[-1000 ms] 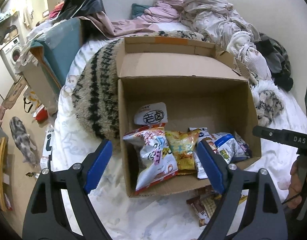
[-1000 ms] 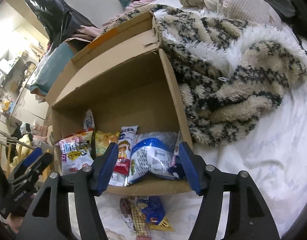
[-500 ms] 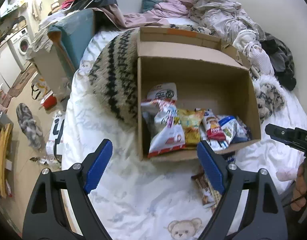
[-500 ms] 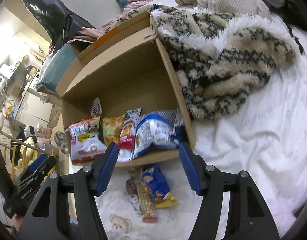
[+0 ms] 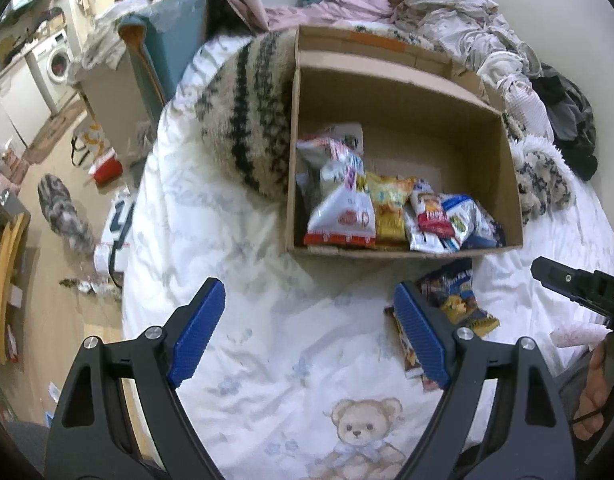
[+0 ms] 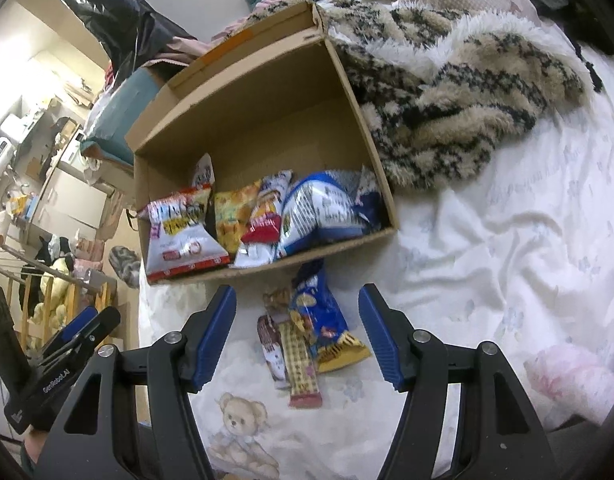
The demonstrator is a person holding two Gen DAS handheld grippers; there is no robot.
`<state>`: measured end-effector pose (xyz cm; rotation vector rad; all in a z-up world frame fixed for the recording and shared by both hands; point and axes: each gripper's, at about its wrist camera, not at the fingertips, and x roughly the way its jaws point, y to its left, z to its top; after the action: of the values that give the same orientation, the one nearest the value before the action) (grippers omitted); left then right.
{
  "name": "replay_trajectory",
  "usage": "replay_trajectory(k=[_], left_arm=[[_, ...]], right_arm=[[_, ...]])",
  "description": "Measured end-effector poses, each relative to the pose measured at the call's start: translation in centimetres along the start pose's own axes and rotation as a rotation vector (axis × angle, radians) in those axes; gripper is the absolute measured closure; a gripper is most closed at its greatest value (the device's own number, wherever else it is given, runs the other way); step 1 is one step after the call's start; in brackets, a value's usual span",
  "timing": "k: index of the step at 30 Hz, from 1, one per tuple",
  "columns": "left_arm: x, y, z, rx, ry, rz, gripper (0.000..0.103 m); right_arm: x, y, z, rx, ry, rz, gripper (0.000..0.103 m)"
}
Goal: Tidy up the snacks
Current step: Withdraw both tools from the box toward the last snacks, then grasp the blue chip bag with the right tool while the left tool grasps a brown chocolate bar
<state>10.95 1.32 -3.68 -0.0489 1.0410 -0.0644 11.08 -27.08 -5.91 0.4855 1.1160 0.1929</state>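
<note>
Both grippers have drawn back from the cardboard box [image 5: 403, 92], so it now sits farther ahead of them and more of the white bed sheet [image 5: 235, 240] shows in between. Left gripper [image 5: 309, 336] hangs over bare sheet with its jaws wide apart and nothing between them; a printed teddy bear [image 5: 361, 428] lies just below it. Right gripper [image 6: 297, 334] is also open and empty, above a small pile of loose snack packets [image 6: 307, 336] lying on the sheet just in front of the box's near wall. Inside the box, a row of snack bags [image 6: 259, 220] leans along that near side. A fuzzy patterned blanket [image 6: 459, 92] lies beyond the right gripper, against the box
</note>
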Motion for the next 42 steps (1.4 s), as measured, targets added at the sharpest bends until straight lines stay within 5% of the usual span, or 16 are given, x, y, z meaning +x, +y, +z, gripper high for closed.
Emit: replay_trajectory(k=[13, 27, 29, 31, 34, 42], left_arm=[[3.0, 0.5, -2.0, -0.084, 0.125, 0.031, 0.019], [4.3, 0.5, -1.8, -0.103, 0.179, 0.007, 0.019], [4.7, 0.5, -1.9, -0.103, 0.195, 0.005, 0.019], [5.2, 0.2, -2.1, -0.100, 0.215, 0.000, 0.019], [5.9, -0.4, -2.2, -0.076, 0.235, 0.000, 0.019], [6.1, -3.7, -2.7, 0.000, 0.219, -0.059, 0.019]], right_arm=[[2.1, -3.2, -1.2, 0.145, 0.116, -0.016, 0.032], [12.0, 0.4, -1.1, -0.039, 0.344, -0.162, 0.032], [12.3, 0.7, -1.4, -0.052, 0.352, -0.169, 0.039], [12.4, 1.0, -1.6, -0.076, 0.360, -0.194, 0.061], [11.8, 0.6, -2.3, -0.076, 0.367, -0.205, 0.069], [6.6, -0.3, -3.2, -0.036, 0.314, -0.141, 0.072]])
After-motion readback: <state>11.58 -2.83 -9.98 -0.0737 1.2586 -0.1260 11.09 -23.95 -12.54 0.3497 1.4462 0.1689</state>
